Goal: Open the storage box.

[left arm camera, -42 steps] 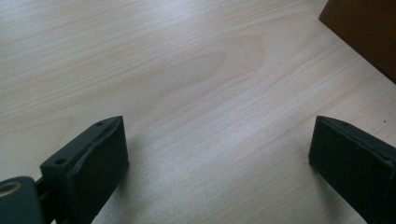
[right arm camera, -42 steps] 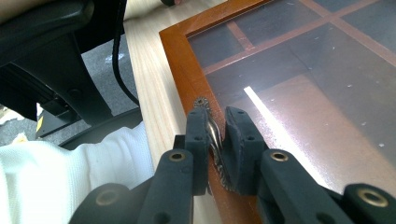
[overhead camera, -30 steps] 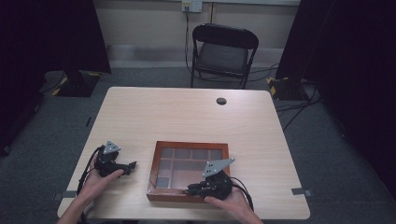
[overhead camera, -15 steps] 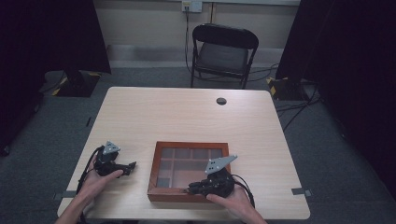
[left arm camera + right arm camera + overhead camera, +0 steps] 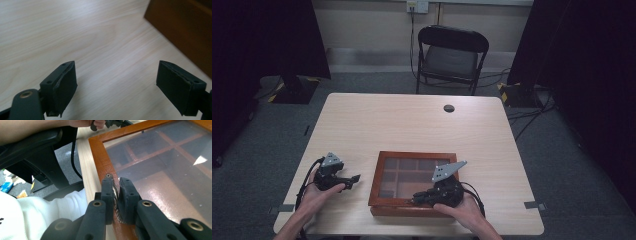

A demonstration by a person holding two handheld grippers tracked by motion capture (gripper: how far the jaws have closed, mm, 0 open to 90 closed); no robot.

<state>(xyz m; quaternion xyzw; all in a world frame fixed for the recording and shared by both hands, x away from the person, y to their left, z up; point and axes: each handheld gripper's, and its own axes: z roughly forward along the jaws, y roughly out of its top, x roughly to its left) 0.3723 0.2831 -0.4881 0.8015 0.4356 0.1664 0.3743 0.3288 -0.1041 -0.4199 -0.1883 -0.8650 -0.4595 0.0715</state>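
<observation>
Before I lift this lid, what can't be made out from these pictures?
- Metal pull on the wooden box: right gripper view, mostly hidden between the right gripper pads clamped on it.
- Box compartments: high view and right gripper view, glare on the glass lid; contents unreadable.
- Box front wall: high view, covered by the right hand.
- Left gripper: open over bare table; box cut off by its view's edge.

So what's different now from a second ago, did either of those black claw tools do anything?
Hardly anything. The left gripper has just been closing its jaws a little, with nothing between them, over the bare table. The right gripper stays clamped on a small metal handle at the near edge of the wooden box. The glass lid is down as before; neither hand visibly shifted.
</observation>
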